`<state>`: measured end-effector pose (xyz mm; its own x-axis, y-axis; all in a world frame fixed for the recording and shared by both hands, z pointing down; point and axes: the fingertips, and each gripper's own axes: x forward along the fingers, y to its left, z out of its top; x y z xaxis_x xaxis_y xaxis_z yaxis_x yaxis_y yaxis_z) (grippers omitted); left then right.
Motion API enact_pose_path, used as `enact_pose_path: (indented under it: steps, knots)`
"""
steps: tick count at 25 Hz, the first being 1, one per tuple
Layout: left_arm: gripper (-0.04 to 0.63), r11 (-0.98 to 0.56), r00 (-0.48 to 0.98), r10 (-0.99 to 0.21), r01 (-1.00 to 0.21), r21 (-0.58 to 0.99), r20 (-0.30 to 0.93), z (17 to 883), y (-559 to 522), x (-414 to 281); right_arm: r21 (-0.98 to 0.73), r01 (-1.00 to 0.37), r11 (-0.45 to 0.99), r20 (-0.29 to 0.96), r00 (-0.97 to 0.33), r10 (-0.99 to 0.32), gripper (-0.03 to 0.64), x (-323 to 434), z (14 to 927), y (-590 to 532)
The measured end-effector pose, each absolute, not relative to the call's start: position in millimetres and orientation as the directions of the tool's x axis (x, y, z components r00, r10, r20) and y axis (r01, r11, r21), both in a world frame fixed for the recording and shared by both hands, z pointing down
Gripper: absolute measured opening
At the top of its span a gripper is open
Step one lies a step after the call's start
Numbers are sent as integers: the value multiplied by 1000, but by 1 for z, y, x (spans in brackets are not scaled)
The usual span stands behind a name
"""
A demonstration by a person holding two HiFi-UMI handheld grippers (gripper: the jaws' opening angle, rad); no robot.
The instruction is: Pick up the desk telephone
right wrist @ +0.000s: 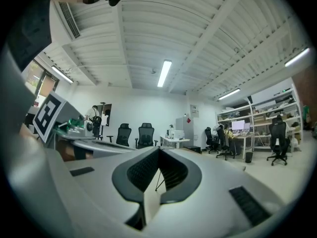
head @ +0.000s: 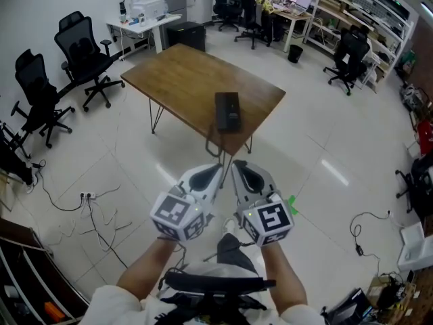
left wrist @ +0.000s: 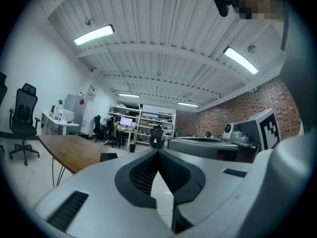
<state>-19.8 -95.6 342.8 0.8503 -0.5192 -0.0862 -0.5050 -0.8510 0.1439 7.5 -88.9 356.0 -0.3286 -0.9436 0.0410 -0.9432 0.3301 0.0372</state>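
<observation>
While I am holding both tools out level in front of me, the left tool (head: 218, 170) and the right tool (head: 236, 166) are sitting side by side over the pale floor (head: 325, 181), their tips almost meeting. Each tool is showing its jaws pressed fully together, with nothing caught between them.

The desk telephone (head: 227, 110) is lying flat on the wooden worktop (head: 177, 80), close to the corner nearest me. It is sitting ahead of both tools and well apart from them, roughly in line with the narrow gap between the two. Neither tool is touching it or the worktop.

In the left gripper view the telephone is appearing as a small dark shape on the worktop, off to the left of the closed jaws. In the right gripper view I am making out only a thin dark leg (right wrist: 158, 181) beyond the jaw tips; the telephone is not showing there. Black office chairs (head: 84, 53) are standing left of the worktop.
</observation>
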Motion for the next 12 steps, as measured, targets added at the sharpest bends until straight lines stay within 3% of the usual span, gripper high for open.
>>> enact_pose_path:
  steps: [12]
  knots:
    - [4, -838, 842, -537, -527, 143, -44, 358, -158, 11, 13, -934, 356, 62, -355, -933, 0, 35, 370, -154]
